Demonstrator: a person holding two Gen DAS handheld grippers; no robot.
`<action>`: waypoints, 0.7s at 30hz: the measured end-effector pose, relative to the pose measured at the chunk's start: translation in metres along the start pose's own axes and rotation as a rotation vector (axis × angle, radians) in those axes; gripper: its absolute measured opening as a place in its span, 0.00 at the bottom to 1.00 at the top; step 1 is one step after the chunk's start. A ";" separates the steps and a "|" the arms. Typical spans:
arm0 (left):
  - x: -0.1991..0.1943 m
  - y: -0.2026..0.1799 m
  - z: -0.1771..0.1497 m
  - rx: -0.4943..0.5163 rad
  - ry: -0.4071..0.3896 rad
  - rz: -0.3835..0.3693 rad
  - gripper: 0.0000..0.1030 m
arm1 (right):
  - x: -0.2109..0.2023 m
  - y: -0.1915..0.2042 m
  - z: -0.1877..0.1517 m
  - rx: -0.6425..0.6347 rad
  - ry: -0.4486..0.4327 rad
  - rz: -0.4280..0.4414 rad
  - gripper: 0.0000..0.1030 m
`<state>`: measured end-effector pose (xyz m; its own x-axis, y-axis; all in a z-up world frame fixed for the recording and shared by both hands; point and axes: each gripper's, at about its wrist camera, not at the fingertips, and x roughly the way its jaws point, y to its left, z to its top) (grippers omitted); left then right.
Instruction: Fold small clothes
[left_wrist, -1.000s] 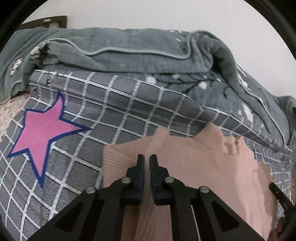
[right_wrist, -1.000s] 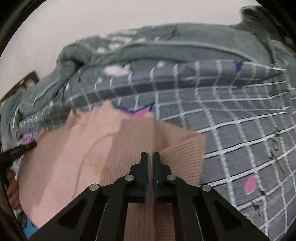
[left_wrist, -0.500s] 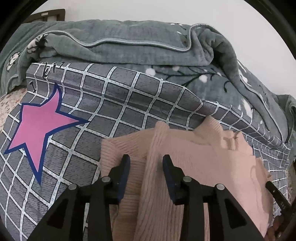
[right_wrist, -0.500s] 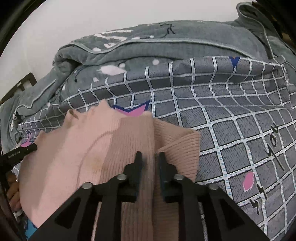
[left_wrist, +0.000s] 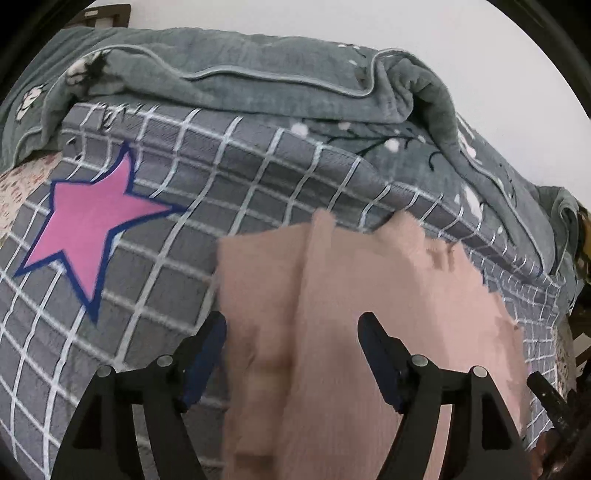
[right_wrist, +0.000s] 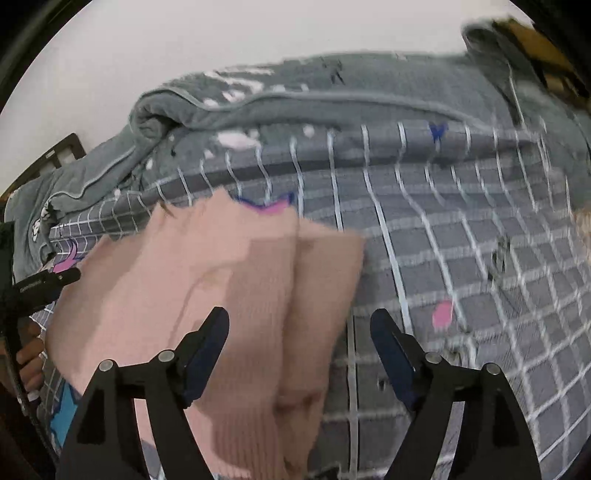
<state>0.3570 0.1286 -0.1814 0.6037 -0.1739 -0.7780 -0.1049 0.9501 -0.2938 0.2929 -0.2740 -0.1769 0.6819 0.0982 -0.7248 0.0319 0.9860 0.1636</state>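
A pink ribbed knit garment (left_wrist: 369, 314) lies on the grey checked bedsheet (left_wrist: 155, 295), a folded flap along each side. My left gripper (left_wrist: 291, 321) stands over its left flap, jaws opening wide, pads clear of the cloth. In the right wrist view the same pink garment (right_wrist: 221, 288) spreads to the left, and my right gripper (right_wrist: 299, 319) hovers above its right flap, jaws likewise opening with the fabric lying loose between them. The left gripper's black tip (right_wrist: 48, 282) shows at the left edge there, with fingers of a hand (right_wrist: 31, 360) below it.
A rumpled grey-green blanket (left_wrist: 277, 85) is heaped along the back of the bed. A pink star print (left_wrist: 92, 218) marks the sheet to the left of the garment. A white wall rises behind. More checked sheet (right_wrist: 461, 277) stretches to the right.
Both grippers went from shut on the garment's side flaps to wide open, letting the cloth go. Both drew back a little and the garment now lies flat.
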 end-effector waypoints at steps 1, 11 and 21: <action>-0.001 0.006 -0.006 -0.011 0.009 -0.007 0.70 | 0.004 -0.004 -0.006 0.024 0.021 0.012 0.76; 0.004 0.018 -0.022 -0.047 0.028 -0.085 0.70 | 0.028 -0.001 -0.013 0.048 0.083 0.053 0.76; 0.019 0.009 -0.013 -0.048 0.051 -0.122 0.34 | 0.045 -0.001 -0.003 0.070 0.083 0.079 0.72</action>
<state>0.3572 0.1303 -0.2062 0.5731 -0.3018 -0.7619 -0.0712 0.9078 -0.4132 0.3218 -0.2701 -0.2114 0.6215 0.1891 -0.7603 0.0331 0.9632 0.2666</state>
